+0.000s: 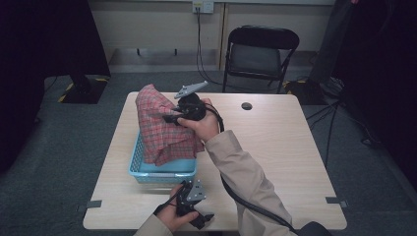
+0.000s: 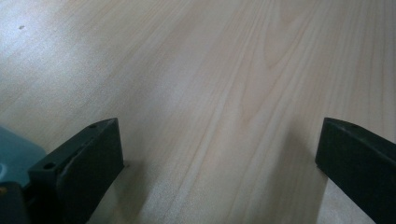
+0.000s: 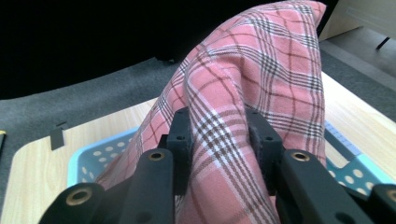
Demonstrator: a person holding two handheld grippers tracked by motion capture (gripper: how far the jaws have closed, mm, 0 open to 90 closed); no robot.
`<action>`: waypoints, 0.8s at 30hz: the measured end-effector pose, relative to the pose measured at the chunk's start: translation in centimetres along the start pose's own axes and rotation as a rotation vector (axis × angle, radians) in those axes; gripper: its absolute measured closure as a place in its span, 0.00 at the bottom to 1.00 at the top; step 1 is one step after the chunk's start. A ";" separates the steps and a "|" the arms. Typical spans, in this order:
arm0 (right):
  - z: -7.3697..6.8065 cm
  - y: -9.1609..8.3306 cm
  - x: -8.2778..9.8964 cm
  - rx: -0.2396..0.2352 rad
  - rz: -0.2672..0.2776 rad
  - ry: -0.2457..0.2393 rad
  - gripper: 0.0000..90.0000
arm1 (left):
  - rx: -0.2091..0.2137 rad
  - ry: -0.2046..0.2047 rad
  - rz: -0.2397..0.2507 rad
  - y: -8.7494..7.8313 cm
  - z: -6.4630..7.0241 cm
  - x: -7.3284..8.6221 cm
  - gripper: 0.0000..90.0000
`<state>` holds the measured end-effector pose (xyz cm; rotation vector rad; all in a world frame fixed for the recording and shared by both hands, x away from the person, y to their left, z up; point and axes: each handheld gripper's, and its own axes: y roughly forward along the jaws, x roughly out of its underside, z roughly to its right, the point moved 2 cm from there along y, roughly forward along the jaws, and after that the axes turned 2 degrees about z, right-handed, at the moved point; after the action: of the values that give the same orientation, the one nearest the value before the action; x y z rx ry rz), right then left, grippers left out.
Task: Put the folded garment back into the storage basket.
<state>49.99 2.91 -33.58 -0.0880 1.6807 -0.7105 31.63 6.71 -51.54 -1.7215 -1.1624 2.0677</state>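
Grey carpeted floor (image 1: 44,147) surrounds a light wood bench (image 1: 275,147) in the centre of the high view. A black folding chair (image 1: 260,51) stands behind the bench at upper centre, in front of a pale wall with a socket and a hanging cable (image 1: 199,39). Dark shapes occupy the upper left and the right edge of the frame. A small round dark cap (image 1: 247,105) sits in the benchtop near its far edge.

A light blue perforated basket (image 1: 162,172) rests on the left half of the bench. A pink plaid cloth (image 1: 162,128) rises out of it, peaking at upper left of the bench, with its lower part draped over the basket's near right rim.

The right gripper (image 1: 172,117) is held above the basket, at the cloth's right side. In the right gripper view its jaws are closed on a vertical fold of the cloth (image 3: 261,93), which passes between them at lower centre and climbs to the upper right; the basket (image 3: 93,156) shows at both lower sides.

The left gripper (image 1: 204,220) lies at the bench's near edge, bottom centre, just in front of the basket. In the left gripper view its jaws stand wide apart over bare wood (image 2: 224,93), holding nothing, with a corner of the basket (image 2: 14,156) at lower left
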 end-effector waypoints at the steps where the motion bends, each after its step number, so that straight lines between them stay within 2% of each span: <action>1: 0.0 0.1 0.0 0.001 0.000 0.002 0.75 | 0.000 0.000 0.000 0.0 0.0 0.0 0.00; 24: -0.3 1.5 1.1 -0.006 0.006 0.043 0.75 | -0.002 -0.007 0.004 0.0 0.1 0.0 0.00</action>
<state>49.95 3.77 -35.29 -0.0730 1.7235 -0.7071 31.58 6.68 -51.56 -1.7204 -1.1638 2.0775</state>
